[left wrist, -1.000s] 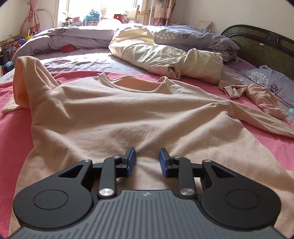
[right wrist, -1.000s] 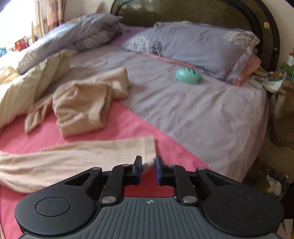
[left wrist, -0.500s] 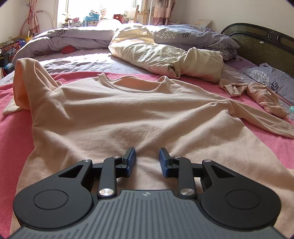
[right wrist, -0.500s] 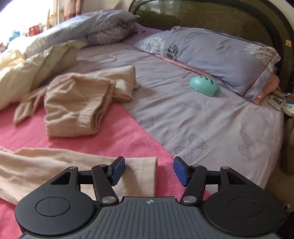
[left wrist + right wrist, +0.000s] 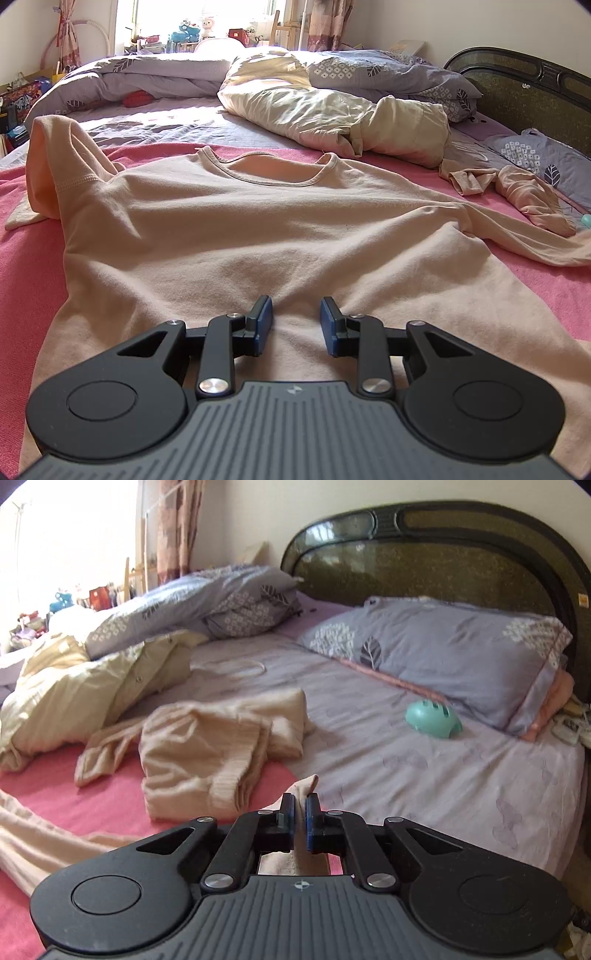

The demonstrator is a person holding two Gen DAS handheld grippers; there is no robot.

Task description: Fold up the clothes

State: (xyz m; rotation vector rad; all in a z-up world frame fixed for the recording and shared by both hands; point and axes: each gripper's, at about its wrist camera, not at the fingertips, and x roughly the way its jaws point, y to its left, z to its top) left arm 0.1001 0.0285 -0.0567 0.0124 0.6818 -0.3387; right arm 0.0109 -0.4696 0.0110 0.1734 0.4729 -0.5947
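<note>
Left wrist low over shirt (image 5: 258,229); right wrist faces headboard (image 5: 443,554)

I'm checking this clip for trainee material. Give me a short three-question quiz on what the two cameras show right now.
1. True or false: the right tongs are shut on the sleeve.
2. What lies under the left tongs? A: pillow, B: shirt, C: bare blanket.
3. Fill in: the green plastic thing lies beside the ___.

Key:
1. True.
2. B, the shirt; nothing is gripped.
3. Pillow.
</note>
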